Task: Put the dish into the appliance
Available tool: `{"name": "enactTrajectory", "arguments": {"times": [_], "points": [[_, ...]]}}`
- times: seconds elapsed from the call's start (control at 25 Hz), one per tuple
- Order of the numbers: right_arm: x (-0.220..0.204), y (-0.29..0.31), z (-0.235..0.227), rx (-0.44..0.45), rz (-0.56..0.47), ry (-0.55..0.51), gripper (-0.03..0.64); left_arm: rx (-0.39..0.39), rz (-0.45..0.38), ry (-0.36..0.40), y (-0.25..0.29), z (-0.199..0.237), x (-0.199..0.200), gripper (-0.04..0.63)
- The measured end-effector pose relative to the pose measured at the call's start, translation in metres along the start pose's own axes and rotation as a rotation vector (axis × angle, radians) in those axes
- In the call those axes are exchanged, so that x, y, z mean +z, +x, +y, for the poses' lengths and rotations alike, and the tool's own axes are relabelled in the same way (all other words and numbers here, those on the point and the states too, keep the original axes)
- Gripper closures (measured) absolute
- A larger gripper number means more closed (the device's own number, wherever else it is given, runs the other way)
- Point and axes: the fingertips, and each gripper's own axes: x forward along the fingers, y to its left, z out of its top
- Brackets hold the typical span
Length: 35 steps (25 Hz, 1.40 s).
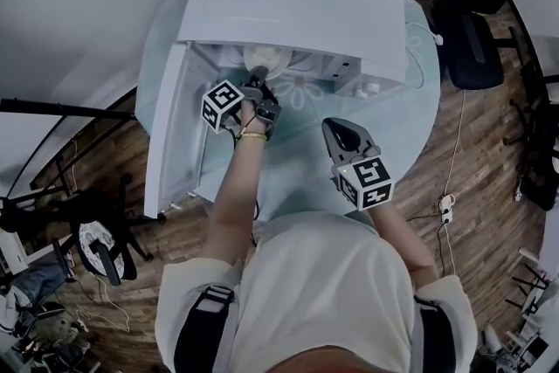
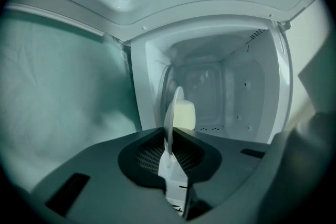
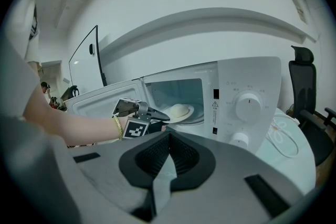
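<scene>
1. Your left gripper is clamped on the rim of the dish, seen edge-on between its jaws.
2. The dish, carrying a pale dome, is held level just inside the open microwave.
3. Your right gripper hangs over the worktop, jaws together, empty.

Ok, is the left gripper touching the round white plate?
Touching. The left gripper view shows the round white plate edge-on, its rim clamped between the left gripper's jaws at the open microwave.
</scene>
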Motion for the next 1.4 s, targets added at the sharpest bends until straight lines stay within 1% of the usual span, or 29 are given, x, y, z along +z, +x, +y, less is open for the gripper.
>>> {"name": "enactTrajectory", "arguments": {"times": [0.2, 0.4, 0.56, 0.68, 0.72, 0.96, 1.12, 1.28, 1.4], "points": [[-0.002, -0.001, 0.002, 0.002, 0.002, -0.001, 0.611, -0.008, 0.003, -0.007, 0.006, 0.000, -0.001, 0.548], [-0.003, -0.004, 0.005, -0.002, 0.000, -0.001, 0.611, -0.008, 0.028, 0.022, 0.007, -0.001, -0.003, 0.546], [-0.001, -0.008, 0.006, -0.006, -0.009, -0.002, 0.611, -0.021, 0.020, 0.055, 0.004, -0.007, -0.001, 0.544], [-0.002, -0.012, 0.007, -0.007, -0.015, 0.000, 0.611, -0.047, 0.014, 0.053, 0.000, -0.012, 0.000, 0.460], [-0.002, -0.013, 0.007, -0.006, -0.017, 0.002, 0.611, -0.052, 0.013, 0.053, -0.002, -0.012, -0.001, 0.442], [-0.006, -0.020, 0.014, 0.004, -0.022, 0.003, 0.611, -0.059, 0.005, 0.058, -0.017, -0.014, -0.007, 0.413], [-0.008, -0.026, 0.019, 0.022, -0.032, 0.008, 0.611, -0.070, 0.007, 0.071, -0.033, -0.017, -0.019, 0.413], [-0.009, -0.035, 0.024, 0.039, -0.043, 0.012, 0.611, -0.089, 0.017, 0.087, -0.056, -0.021, -0.040, 0.413], [-0.009, -0.043, 0.026, 0.052, -0.052, 0.018, 0.611, -0.098, 0.026, 0.137, -0.074, -0.027, -0.059, 0.414]]}}
